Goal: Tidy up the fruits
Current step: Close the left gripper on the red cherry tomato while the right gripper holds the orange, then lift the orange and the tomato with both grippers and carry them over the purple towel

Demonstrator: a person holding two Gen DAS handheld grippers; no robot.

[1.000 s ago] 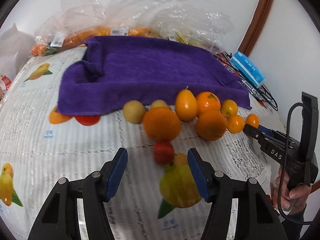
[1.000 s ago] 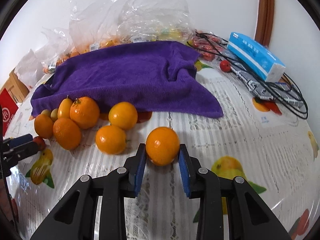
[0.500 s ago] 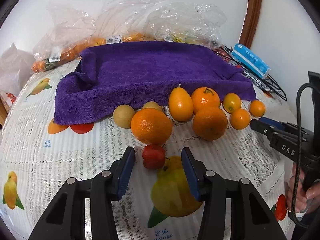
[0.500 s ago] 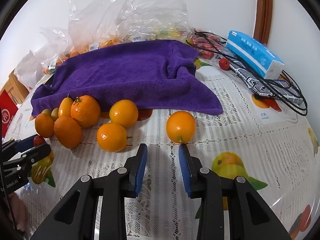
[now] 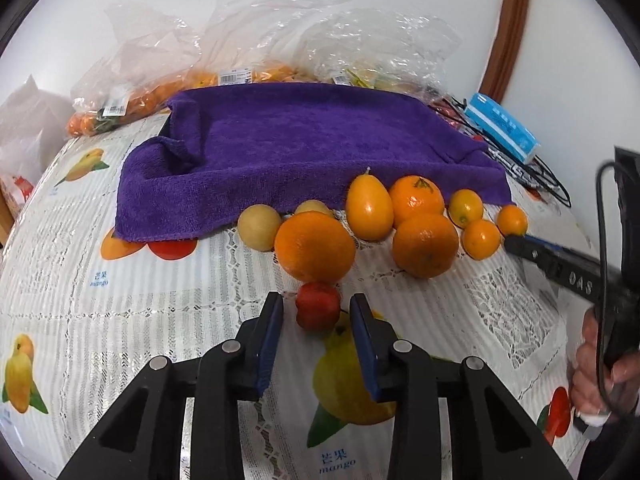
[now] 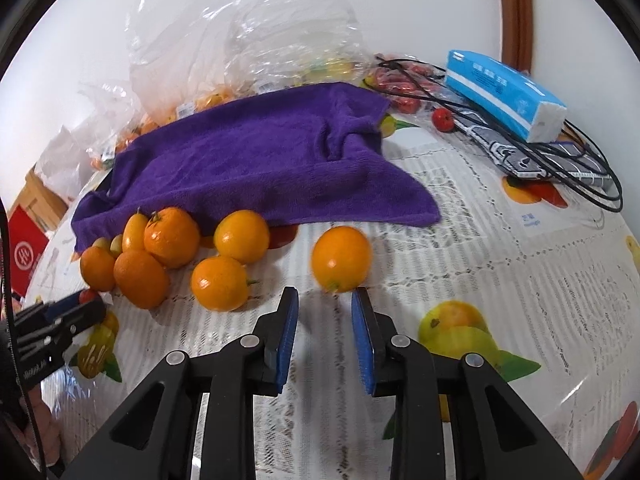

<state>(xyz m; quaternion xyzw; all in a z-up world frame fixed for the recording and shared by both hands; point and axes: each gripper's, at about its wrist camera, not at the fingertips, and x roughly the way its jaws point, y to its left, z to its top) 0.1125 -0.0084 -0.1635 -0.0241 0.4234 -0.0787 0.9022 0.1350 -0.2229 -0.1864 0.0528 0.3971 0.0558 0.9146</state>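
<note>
Seen from the left wrist, nine fruits are counted before the plush purple towel [image 5: 304, 148]: eight orange or yellow, mostly round, and one small glossy red fruit [image 5: 318, 310]. The left gripper [image 5: 316, 320] has just been closing; the red fruit lies at its tips, unpinched. From the right wrist, one smooth orange [image 6: 341, 259] lies apart, just beyond the narrowed, empty right gripper [image 6: 324, 312].
</note>
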